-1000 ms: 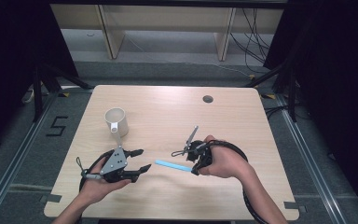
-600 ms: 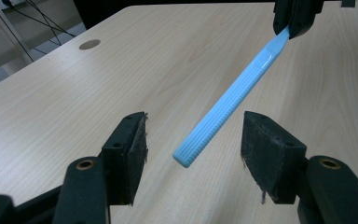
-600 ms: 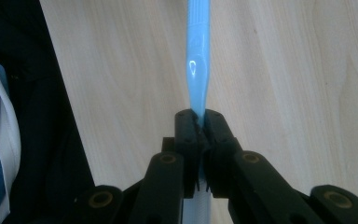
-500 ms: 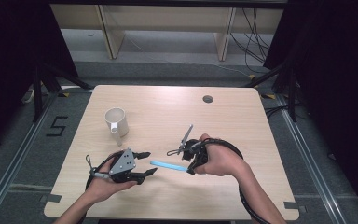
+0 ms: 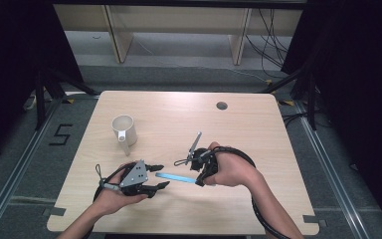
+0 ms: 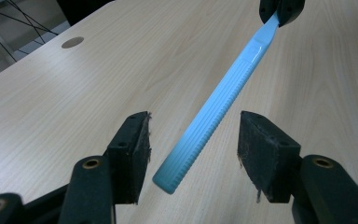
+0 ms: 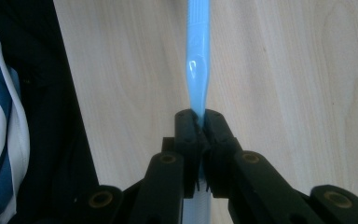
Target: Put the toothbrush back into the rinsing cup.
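Clamping the blue stick at lower centre of the high view, the right gripper had offered it; the left gripper, jaws just narrowing around its free end, had not yet gripped.

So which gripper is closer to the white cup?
Left. The left gripper is just below the white cup on the table, toward the person. The right gripper, clamped on the blue stick, sits farther off to the cup's right.
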{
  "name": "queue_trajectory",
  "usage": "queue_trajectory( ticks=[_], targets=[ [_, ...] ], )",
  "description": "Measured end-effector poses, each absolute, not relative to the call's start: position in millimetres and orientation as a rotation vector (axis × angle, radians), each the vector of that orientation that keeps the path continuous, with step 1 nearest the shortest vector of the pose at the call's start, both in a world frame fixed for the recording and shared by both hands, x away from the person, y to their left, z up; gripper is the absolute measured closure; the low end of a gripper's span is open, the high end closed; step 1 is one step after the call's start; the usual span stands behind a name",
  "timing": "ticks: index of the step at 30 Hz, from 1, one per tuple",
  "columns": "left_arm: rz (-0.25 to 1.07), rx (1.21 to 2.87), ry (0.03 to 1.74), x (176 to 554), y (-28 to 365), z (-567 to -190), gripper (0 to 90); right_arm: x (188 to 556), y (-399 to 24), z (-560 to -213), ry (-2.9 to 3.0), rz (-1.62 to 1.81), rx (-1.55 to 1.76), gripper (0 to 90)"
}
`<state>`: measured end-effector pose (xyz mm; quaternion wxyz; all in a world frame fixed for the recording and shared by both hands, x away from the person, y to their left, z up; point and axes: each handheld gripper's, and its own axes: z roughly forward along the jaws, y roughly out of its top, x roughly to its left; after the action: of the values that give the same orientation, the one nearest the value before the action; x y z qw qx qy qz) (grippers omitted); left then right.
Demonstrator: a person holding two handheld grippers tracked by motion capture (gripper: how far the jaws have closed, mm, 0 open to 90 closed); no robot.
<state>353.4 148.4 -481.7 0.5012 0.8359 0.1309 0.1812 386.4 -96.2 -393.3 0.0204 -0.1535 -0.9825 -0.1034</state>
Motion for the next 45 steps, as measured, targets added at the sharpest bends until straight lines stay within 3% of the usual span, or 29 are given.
queue_trajectory(
  ticks=[11, 45],
  targets=[
    [0.416, 2.016, 0.296, 356.3, 144.8, -483.3, 45.7, 387.0, -94.8, -392.0, -3.05, -0.337, -0.431, 85.9],
    [0.342, 2.066, 0.179, 358.5, 146.8, -486.6, 64.6, 387.7, -88.0, -395.6, -3.028, -0.339, -0.352, 85.5]
  ],
)
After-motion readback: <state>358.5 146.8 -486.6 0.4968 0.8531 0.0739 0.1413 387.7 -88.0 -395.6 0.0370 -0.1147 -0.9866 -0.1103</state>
